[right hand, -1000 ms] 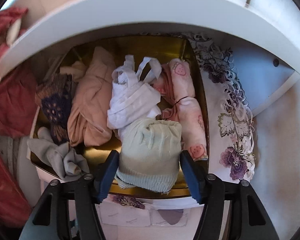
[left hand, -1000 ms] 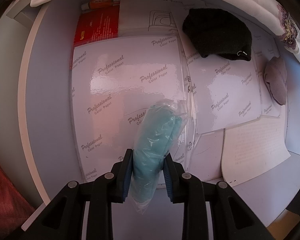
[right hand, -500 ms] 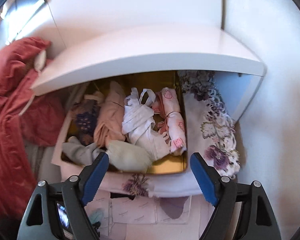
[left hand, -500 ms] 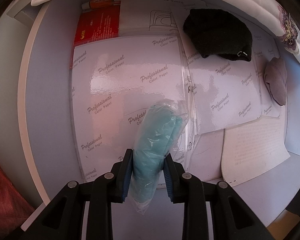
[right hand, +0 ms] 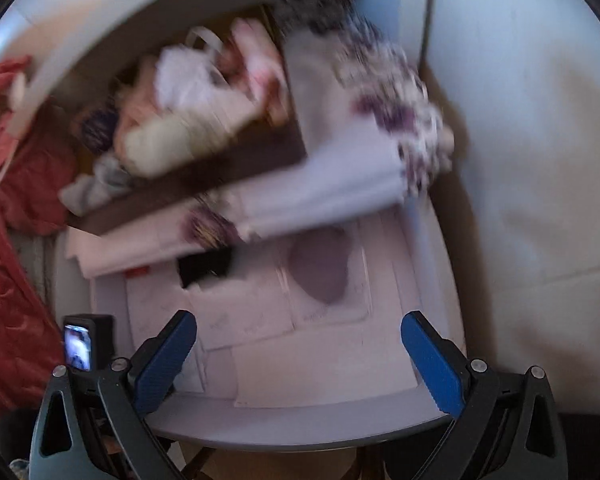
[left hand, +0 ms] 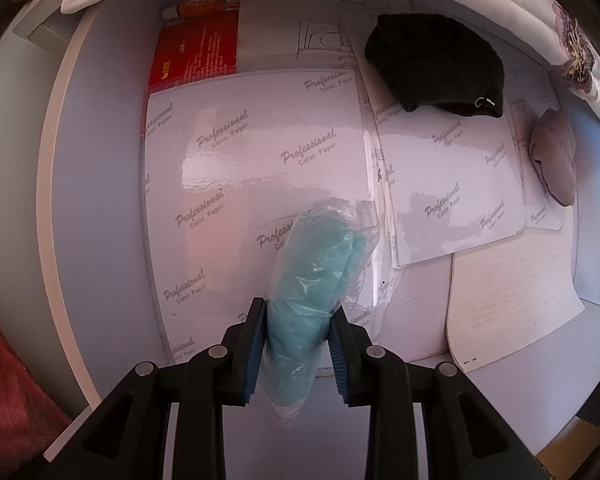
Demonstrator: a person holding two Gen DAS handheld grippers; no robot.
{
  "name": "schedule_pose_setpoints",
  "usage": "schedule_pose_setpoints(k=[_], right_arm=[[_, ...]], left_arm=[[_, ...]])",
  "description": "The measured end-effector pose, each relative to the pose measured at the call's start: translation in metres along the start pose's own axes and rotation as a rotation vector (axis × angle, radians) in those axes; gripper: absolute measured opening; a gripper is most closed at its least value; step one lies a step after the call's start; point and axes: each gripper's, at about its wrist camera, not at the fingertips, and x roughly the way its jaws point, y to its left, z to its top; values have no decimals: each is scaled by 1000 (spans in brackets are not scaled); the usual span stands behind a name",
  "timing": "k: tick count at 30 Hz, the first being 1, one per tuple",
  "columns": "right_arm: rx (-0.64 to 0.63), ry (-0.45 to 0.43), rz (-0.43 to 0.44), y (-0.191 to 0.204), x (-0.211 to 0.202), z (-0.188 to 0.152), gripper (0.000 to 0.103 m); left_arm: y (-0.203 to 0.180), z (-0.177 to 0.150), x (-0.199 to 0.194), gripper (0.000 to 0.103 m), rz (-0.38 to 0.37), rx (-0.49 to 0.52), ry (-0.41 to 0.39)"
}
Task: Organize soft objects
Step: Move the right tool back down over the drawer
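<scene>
Since a second ago our right gripper (right hand: 298,354) has let go of the pale green soft thing (right hand: 168,142), and its jaws have just been opening until they now stand as wide as they go, with nothing between them. We see that green soft thing lying in the gold tray (right hand: 204,182) with the other soft things, such as a white cloth (right hand: 188,80) and a pink one (right hand: 256,64), though the right view is blurry. Before, the tray filled the right view, and now we see it from farther back, at the top, with the white desk (right hand: 300,420) and its papers under our open blue pads (right hand: 164,354). A mauve soft thing (right hand: 320,274) lies on the papers ahead of the right gripper, and a black soft thing (right hand: 208,270) lies near it, partly under the flowered cloth (right hand: 384,100). Our left gripper (left hand: 296,336) has not moved. It is clenched on a teal soft thing in a clear bag (left hand: 312,280), with both pads pressing its sides, and the bag hangs above the shiny color paper (left hand: 256,160). In the left view the black soft thing (left hand: 436,68) and the mauve one (left hand: 554,158) rest on the papers, well apart from the bag.
</scene>
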Motion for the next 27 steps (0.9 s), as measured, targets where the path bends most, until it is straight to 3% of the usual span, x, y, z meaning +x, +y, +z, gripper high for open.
schedule_pose_setpoints(k=[7, 27], right_arm=[[-6, 107, -44, -5, 40, -9, 103], [-35, 270, -142, -9, 103, -33, 103]], left_arm=[[1, 0, 0, 30, -5, -5, -2], [4, 0, 0, 29, -11, -11, -3]])
